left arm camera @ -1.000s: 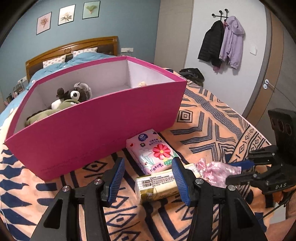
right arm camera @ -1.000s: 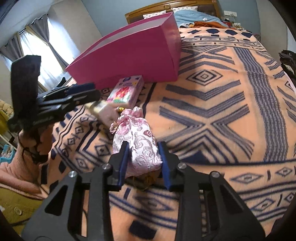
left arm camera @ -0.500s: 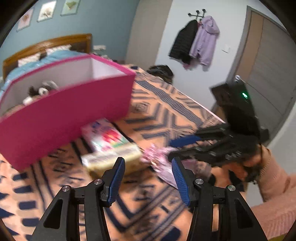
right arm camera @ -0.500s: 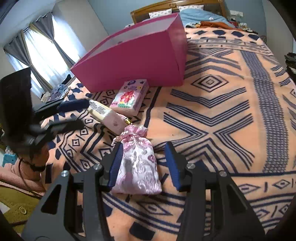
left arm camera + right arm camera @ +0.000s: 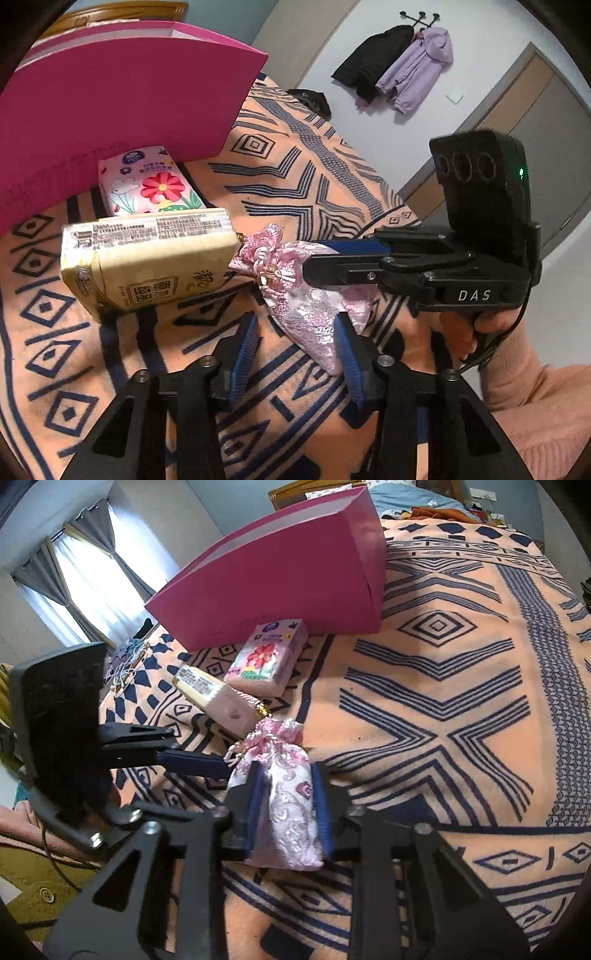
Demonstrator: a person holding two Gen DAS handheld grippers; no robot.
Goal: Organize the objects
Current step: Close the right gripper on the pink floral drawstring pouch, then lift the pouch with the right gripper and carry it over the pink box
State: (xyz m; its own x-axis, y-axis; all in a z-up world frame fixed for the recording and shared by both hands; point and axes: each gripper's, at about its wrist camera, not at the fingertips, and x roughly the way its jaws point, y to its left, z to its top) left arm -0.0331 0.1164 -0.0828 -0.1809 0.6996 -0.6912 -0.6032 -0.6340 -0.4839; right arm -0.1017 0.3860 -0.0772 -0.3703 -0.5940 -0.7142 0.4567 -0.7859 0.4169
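Both grippers closing at the pouch (image 5: pixel 284 805) on the bed (image 5: pixel 461 686).
Right gripper (image 5: pixel 286 805) clamps the pouch, lower centre; left gripper (image 5: pixel 295 354) straddles its end, pads apart; box (image 5: pixel 280 579) upper left.

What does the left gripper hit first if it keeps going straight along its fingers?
Probably the pink brocade pouch: the left gripper, closing, already has the pouch's tail end between its fingers. The right gripper is closing on the same pouch. The blanket lies just beneath; depth is unclear.
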